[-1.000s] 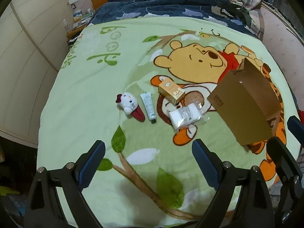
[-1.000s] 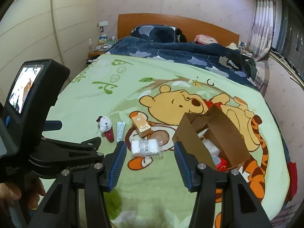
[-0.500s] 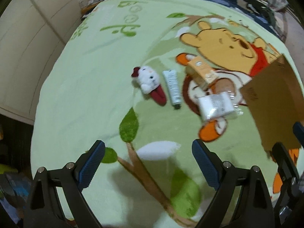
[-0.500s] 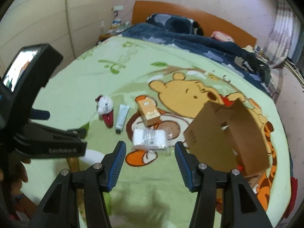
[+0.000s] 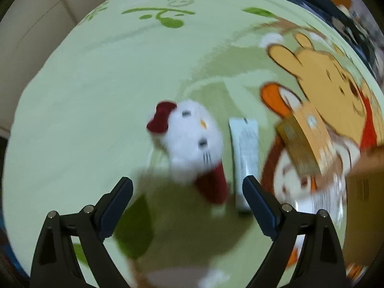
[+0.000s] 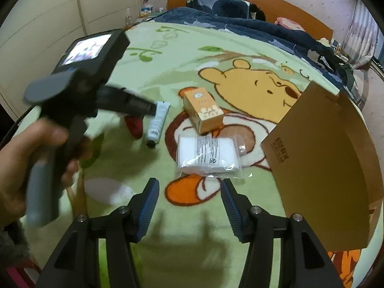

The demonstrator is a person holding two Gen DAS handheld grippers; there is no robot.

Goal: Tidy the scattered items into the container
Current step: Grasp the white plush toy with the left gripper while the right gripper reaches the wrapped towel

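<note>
A white plush cat (image 5: 189,139) with a red bow lies on the green blanket, just beyond my left gripper (image 5: 187,182). That gripper is wide open and points steeply down at the toy. Right of the toy lie a pale tube (image 5: 247,153) and an orange carton (image 5: 304,141). My right gripper (image 6: 189,183) is open with nothing between its fingers, a little short of a bagged white packet (image 6: 206,154). The orange carton (image 6: 204,109) and the tube (image 6: 158,122) lie behind the packet. The brown cardboard box (image 6: 324,168) stands at the right, its opening turned away.
A hand (image 6: 21,158) holding the left tool fills the left of the right wrist view and hides most of the plush. A dark blue quilt (image 6: 240,26) and a wooden headboard (image 6: 276,2) are at the far end. The blanket (image 5: 96,96) drops off at the left.
Both grippers have sunk toward the blanket. The left one has closed in on the plush cat, which now looks much larger. The right one has come nearer the white packet. Jaw widths are unchanged.
</note>
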